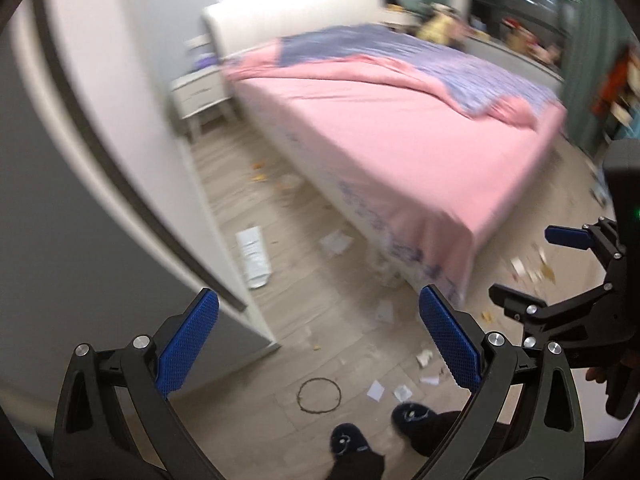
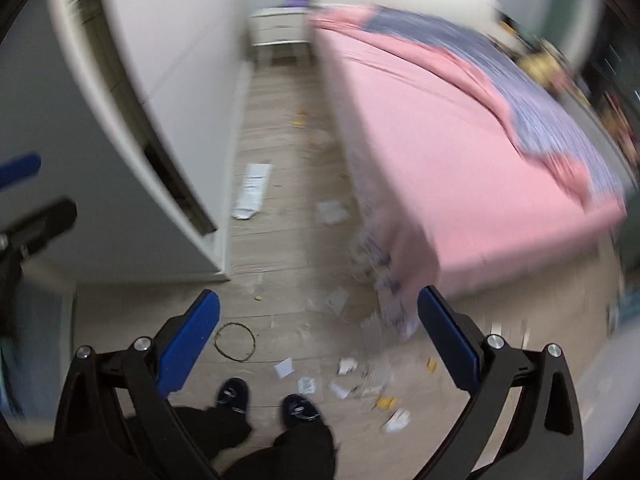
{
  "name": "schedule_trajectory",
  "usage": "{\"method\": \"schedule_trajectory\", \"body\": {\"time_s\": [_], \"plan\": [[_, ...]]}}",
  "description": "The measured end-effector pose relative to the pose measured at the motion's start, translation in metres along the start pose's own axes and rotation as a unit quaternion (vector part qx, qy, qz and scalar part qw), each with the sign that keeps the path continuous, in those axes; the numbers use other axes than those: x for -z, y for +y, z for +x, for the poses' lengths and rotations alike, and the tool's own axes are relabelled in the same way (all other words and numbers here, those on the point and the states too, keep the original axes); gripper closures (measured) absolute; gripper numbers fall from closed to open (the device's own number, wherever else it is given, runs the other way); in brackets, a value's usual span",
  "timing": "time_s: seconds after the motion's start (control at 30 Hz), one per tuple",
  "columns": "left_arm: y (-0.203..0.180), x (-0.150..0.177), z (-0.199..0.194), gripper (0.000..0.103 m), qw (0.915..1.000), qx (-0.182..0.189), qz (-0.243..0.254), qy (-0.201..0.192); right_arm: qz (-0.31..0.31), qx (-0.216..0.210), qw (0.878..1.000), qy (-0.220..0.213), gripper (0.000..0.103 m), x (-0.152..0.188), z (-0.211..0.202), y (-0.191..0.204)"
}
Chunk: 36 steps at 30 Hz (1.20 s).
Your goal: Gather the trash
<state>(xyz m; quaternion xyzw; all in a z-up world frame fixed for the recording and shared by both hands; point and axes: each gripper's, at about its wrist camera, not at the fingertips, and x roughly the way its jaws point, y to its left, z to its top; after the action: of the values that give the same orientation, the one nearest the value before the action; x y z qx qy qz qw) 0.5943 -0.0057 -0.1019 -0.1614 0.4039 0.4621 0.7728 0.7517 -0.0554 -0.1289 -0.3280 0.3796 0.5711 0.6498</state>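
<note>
grippers [image 1: 318, 312] [image 2: 318, 312] agape above paper scraps [image 2: 348, 376]

Left gripper [image 1: 318, 314] and right gripper [image 2: 318, 314] gape wide (both empty), held above floor.

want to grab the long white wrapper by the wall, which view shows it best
The left wrist view: the wrapper lies sharper there, with faint print lines visible, on the floor near the wall. The right wrist view shows the same wrapper whole but more blurred.
</note>
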Motion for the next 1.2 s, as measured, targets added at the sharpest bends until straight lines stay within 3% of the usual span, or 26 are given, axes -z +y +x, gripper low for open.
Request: {"method": "schedule_trajectory", "body": {"time_s": [0.17, 0.33, 0.57, 0.83, 1.0, 1.2], "plan": [[-0.035, -0.012, 0.013, 0.006, 0.9962, 0.066, 0.056, -0.009, 0.098, 0.064, 0.993, 0.006, 0.007, 0.032, -0.021, -0.026], [-0.090, -0.014, 0.006, 0.006, 0.9847, 0.122, 0.122, -0.024, 0.167, 0.125, 0.978, 0.002, 0.007, 0.072, -0.056, -0.059], [-0.175, -0.006, -0.011, 0.006, 0.9672, 0.177, 0.180, -0.028, 0.244, 0.178, 0.953, -0.003, 0.007, 0.135, -0.095, -0.111], [-0.261, 0.014, -0.030, 0.006, 0.9606, 0.193, 0.199, -0.021, 0.270, 0.181, 0.946, 0.000, 0.007, 0.193, -0.120, -0.169], [-0.277, 0.024, -0.022, 0.006, 0.9667, 0.185, 0.176, 0.000, 0.255, 0.171, 0.952, 0.007, 0.007, 0.215, -0.114, -0.190], [-0.290, 0.046, 0.002, 0.006, 0.9600, 0.175, 0.219, 0.007, 0.284, 0.166, 0.944, 0.029, 0.007, 0.246, -0.096, -0.204]]}}
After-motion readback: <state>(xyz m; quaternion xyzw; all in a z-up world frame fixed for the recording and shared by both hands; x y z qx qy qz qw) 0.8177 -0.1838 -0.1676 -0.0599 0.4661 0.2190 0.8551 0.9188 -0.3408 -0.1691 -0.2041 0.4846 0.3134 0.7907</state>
